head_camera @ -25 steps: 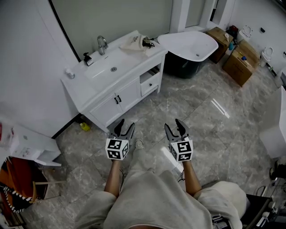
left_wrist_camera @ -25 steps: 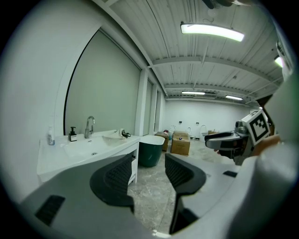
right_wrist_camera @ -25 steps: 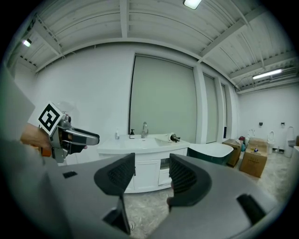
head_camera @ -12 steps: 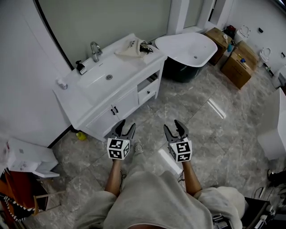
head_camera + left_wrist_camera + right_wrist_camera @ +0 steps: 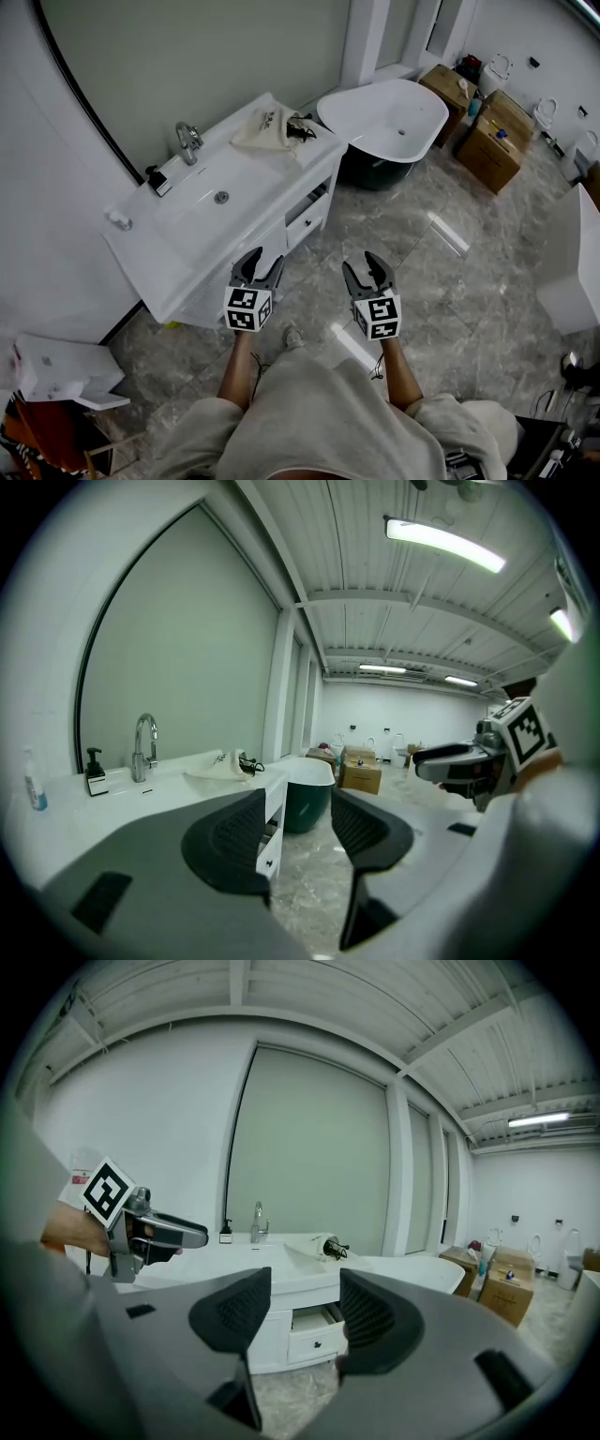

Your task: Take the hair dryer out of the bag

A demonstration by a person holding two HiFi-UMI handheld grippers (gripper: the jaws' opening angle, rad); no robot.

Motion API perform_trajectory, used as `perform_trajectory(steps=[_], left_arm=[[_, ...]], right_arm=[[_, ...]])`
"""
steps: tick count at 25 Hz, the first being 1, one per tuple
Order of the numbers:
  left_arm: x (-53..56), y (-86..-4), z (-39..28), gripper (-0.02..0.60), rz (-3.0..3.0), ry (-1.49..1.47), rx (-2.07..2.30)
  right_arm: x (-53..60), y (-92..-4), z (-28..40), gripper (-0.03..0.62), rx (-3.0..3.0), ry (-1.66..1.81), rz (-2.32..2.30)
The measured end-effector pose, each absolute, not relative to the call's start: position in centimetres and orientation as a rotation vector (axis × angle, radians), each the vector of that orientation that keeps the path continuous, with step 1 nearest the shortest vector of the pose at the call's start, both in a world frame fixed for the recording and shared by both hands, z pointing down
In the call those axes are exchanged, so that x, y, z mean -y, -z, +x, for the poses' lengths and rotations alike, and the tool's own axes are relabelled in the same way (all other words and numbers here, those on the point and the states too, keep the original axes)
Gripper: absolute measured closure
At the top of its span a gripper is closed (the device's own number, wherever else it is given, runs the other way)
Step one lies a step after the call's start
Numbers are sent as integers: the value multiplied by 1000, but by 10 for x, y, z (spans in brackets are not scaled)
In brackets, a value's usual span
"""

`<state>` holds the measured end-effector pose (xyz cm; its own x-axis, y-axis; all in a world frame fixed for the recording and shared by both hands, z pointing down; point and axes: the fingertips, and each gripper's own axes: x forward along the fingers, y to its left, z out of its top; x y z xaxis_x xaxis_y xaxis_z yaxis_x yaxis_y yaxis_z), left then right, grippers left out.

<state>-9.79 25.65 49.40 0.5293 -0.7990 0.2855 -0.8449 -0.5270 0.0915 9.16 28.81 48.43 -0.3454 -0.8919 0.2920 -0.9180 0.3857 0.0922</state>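
A cream cloth bag [image 5: 266,128] lies on the far right end of the white vanity top [image 5: 234,173]. The dark hair dryer [image 5: 302,129] pokes out of its mouth toward the bathtub. The bag [image 5: 217,765] and the dryer [image 5: 247,764] also show in the left gripper view, and both show as the bag [image 5: 312,1247] with the dryer [image 5: 334,1248] in the right gripper view. My left gripper [image 5: 255,265] and right gripper [image 5: 367,270] are held side by side over the floor, well short of the bag. Both stand open with nothing between their jaws.
A basin with a chrome tap [image 5: 187,142] and a soap dispenser [image 5: 157,178] takes up the vanity's middle. One vanity drawer [image 5: 314,211] stands pulled out. A white-and-dark bathtub [image 5: 384,122] is right of the vanity, cardboard boxes [image 5: 492,141] beyond it. Grey marble floor [image 5: 441,272] spreads to the right.
Both grippers and the person have moved forward toward the vanity, which now sits lower and closer in the head view. The jaws have not changed.
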Motion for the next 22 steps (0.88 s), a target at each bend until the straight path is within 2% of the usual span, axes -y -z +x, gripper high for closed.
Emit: perform_trajectory(steps=[13,22], left_arm=[[-135,-493,-113,370,2598,-320,1339],[-91,-503,-117,370,2608,-347,1300]], right_arm=[[-176,-486,74,382,2314,-100,1628],[-138,-496,68,382,2295,-128,1637]])
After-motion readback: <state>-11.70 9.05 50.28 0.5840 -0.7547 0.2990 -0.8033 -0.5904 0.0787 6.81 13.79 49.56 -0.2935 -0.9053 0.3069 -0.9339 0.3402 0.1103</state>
